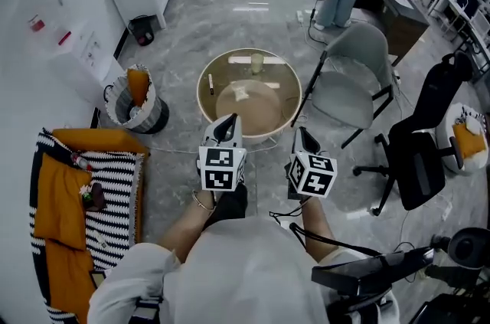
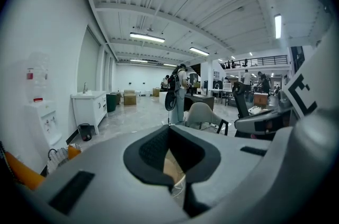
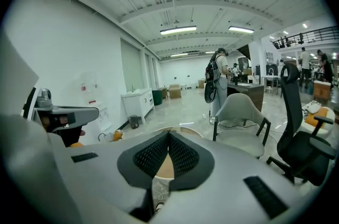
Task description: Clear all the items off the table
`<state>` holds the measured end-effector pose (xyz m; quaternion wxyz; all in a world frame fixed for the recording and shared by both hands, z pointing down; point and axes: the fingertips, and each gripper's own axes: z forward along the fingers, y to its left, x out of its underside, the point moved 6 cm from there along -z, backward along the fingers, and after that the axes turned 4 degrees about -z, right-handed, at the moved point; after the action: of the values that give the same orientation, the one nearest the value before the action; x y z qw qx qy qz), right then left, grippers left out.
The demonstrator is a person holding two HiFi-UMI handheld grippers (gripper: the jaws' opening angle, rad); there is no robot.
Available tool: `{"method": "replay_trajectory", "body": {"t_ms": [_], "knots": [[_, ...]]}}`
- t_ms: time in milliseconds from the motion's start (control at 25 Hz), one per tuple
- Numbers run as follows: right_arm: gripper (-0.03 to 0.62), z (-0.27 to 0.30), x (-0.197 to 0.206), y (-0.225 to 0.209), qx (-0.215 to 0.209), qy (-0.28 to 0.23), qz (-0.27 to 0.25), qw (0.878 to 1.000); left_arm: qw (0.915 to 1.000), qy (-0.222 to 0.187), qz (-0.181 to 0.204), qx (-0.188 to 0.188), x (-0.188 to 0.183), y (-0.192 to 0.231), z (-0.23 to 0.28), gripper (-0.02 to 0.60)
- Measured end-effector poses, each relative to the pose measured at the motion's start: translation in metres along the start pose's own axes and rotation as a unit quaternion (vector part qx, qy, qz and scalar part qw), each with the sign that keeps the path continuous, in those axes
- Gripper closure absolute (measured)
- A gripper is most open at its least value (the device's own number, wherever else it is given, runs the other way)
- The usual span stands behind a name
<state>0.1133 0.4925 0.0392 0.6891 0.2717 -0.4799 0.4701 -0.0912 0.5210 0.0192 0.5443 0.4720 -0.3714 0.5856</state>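
Left gripper (image 1: 229, 119) and right gripper (image 1: 302, 132) each have their jaws closed tip to tip and empty. Both are held side by side, near the front edge of the round glass table (image 1: 285, 81). On the tabletop, a pale cup (image 1: 256, 63) stands at the far side and a small dark pen-like item (image 1: 210, 83) lies at the left. A grey chair (image 1: 354, 73) stands just beside the table on the right.

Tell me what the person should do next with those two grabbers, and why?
Probably move the left gripper and right gripper forward over the round table, then open one pair of jaws. Both pairs are together and empty, while the cup and a dark pen-like stick sit farther across the glass top, not yet touched.
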Motion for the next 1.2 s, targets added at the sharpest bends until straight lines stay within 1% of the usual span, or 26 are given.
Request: {"method": "replay_trajectory", "body": {"t_ms": [160,280,480,680,960,1200], "knots": [[0.571,0.040,-0.008,-0.010,-0.005,-0.001,0.007,1.000,0.9999,0.006,-0.009,0.001,0.003,0.015,0.043,0.574],[0.571,0.078,-0.023,-0.019,-0.009,-0.005,0.008,1.000,0.9999,0.005,-0.012,-0.002,-0.004,0.033,0.085,0.574],[0.571,0.146,-0.071,-0.040,-0.012,-0.005,-0.014,1.000,0.9998,0.003,-0.018,-0.004,-0.030,0.059,0.159,0.574],[0.571,0.208,-0.109,-0.061,-0.008,-0.005,-0.014,1.000,0.9995,0.011,-0.028,-0.010,-0.053,0.089,0.227,0.574],[0.571,0.282,-0.128,-0.075,-0.013,0.027,-0.026,0.999,0.9981,0.019,-0.056,-0.018,-0.069,0.126,0.302,0.574],[0.571,0.334,-0.140,-0.082,-0.021,0.052,-0.041,0.998,0.9964,0.035,-0.075,-0.018,-0.065,0.145,0.351,0.574]]}}
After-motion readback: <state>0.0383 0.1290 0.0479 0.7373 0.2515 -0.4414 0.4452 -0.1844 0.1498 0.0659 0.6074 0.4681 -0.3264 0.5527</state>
